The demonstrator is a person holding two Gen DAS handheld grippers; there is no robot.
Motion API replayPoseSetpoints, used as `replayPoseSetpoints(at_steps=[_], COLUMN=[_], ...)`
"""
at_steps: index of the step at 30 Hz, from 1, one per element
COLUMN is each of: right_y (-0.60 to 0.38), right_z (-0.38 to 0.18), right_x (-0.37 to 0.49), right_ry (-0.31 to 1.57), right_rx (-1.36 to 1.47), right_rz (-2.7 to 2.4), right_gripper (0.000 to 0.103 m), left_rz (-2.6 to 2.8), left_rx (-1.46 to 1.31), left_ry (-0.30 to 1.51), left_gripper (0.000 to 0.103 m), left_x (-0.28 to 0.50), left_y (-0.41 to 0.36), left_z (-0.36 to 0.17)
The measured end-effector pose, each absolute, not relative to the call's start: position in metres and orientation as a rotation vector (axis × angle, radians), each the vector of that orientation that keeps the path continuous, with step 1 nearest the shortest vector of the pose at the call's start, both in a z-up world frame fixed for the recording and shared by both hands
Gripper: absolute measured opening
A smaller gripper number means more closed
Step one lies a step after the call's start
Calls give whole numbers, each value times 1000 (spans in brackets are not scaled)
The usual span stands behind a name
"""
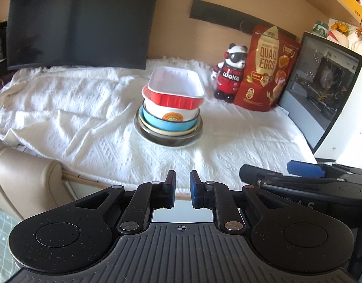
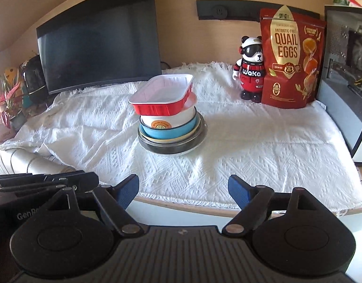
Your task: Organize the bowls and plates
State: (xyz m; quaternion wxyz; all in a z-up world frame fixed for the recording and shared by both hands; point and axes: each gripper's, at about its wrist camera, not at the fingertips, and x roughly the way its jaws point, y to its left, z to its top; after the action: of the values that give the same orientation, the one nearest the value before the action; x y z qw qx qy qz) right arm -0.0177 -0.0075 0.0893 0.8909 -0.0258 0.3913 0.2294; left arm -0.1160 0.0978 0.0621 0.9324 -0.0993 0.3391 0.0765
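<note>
A stack of dishes stands in the middle of the white cloth. On top is a red rectangular tray (image 1: 177, 87) (image 2: 162, 94) with a white inside, sitting tilted on a white bowl (image 1: 171, 113) (image 2: 168, 119). Under that are a blue bowl (image 1: 168, 125) (image 2: 168, 131), a cream plate and a metal bowl (image 1: 169, 139) (image 2: 173, 147) on a white plate. My left gripper (image 1: 182, 189) is nearly shut and empty, back at the table's near edge. My right gripper (image 2: 183, 188) is open and empty, also at the near edge; it shows at the right of the left wrist view (image 1: 303, 168).
A dark monitor (image 1: 81, 21) (image 2: 100, 40) stands at the back left. A panda figure (image 1: 230, 73) (image 2: 250, 67) and a red quail-eggs bag (image 1: 267, 68) (image 2: 290, 59) stand at the back right, beside a PC case (image 1: 322, 87) (image 2: 346, 70). A beige chair back (image 1: 22, 179) is at the near left.
</note>
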Motion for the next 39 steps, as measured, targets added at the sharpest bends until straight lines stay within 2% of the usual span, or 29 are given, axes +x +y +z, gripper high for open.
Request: replayPoseSetpoints(at_steps=[39], right_y=[-9], right_z=[87], right_x=[-15], right_ry=[830], right_rx=[-43], right_rz=[493], right_gripper=[83], left_rz=[150], left_rx=[-201], left_ry=[712], left_gripper=[15], left_x=[-109], left_y=[99], left_z=[63])
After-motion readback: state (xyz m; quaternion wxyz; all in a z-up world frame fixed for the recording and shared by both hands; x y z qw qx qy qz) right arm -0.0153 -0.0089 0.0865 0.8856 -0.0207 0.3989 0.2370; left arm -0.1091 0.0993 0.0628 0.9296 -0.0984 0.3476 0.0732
